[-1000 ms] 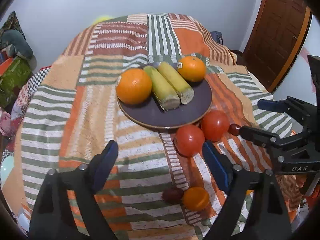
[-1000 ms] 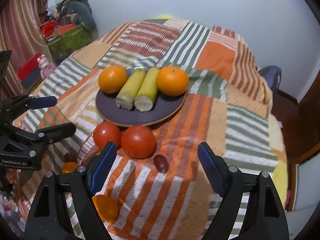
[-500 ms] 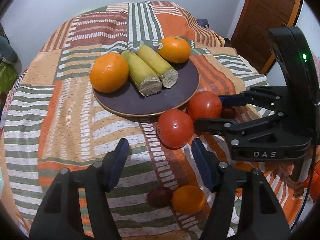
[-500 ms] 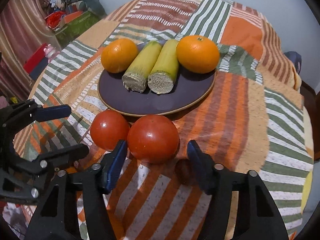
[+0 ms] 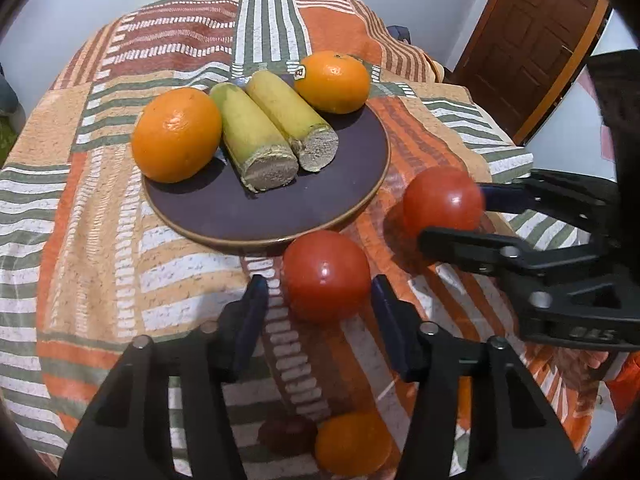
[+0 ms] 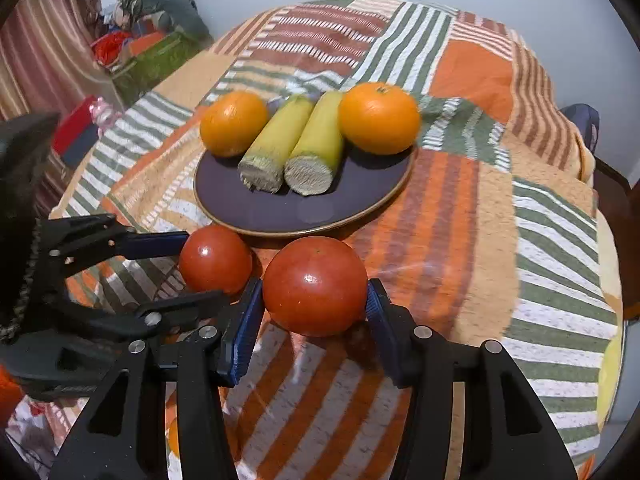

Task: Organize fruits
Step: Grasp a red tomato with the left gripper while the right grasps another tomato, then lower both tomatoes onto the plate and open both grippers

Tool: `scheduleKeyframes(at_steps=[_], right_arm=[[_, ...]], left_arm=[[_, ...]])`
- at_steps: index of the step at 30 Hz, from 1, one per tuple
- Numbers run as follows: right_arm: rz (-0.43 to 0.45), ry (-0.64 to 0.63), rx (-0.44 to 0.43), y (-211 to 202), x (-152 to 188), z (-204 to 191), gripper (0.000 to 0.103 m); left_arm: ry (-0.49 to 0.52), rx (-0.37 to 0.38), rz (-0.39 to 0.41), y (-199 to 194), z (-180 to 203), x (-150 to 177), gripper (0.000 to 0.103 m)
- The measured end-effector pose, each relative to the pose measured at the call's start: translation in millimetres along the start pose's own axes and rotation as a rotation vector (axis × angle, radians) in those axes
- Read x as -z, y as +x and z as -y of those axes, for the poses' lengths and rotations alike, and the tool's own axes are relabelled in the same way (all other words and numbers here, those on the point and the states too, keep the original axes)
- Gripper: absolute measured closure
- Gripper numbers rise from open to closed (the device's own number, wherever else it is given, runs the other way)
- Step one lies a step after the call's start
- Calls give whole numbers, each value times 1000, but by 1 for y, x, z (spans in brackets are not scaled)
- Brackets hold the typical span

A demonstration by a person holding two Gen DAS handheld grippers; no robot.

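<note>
1. Your left tongs (image 5: 320, 300) point down at the smaller tomato (image 5: 326, 276). The tomato sits between the 2 blue pads, and the tongs are closing on it. The right pad looks like it touches the tomato. A small gap shows at the left pad.
2. Your right tongs (image 6: 314, 312) are closing on the bigger tomato (image 6: 315, 286). Both blue pads sit right against its sides.
3. The 2 tomatoes lie side by side on the striped cloth (image 5: 100, 240) that covers the surface. They are just past the plate's edge at 6 o'clock.
4. The dark plate (image 6: 280, 212) holds 2 oranges and 2 cut yellow-green pieces. In the right wrist view, 1 orange (image 6: 234, 123) is at 10 o'clock on the plate. The other orange (image 6: 379, 118) is at 2 o'clock. The 2 cut pieces (image 6: 296, 148) lie touching between the oranges.
5. In the left wrist view, a small orange fruit (image 5: 352, 444) and a small dark red fruit (image 5: 286, 432) lie on the cloth at 6 o'clock, partly hidden by your left tongs.
</note>
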State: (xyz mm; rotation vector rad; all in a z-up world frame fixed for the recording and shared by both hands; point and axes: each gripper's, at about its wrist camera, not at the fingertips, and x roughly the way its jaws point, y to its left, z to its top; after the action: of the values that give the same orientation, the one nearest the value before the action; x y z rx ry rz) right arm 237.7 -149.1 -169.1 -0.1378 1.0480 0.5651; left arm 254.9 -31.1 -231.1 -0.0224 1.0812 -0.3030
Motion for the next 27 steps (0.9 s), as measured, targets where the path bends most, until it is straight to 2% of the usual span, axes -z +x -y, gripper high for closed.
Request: scheduleKeyframes(at_steps=[12,22,27], right_arm=[[49,14,41,-17,-8,9,55],[100,14,53,-23,-26,7,55],[116,14,57,-18,-37,8,55]], left_arm=[[0,-1,11,-5,0,0,59],[-63,-24,103,-44,-28,-16,59],[-94,-43,132,-49,-44,-27,59]])
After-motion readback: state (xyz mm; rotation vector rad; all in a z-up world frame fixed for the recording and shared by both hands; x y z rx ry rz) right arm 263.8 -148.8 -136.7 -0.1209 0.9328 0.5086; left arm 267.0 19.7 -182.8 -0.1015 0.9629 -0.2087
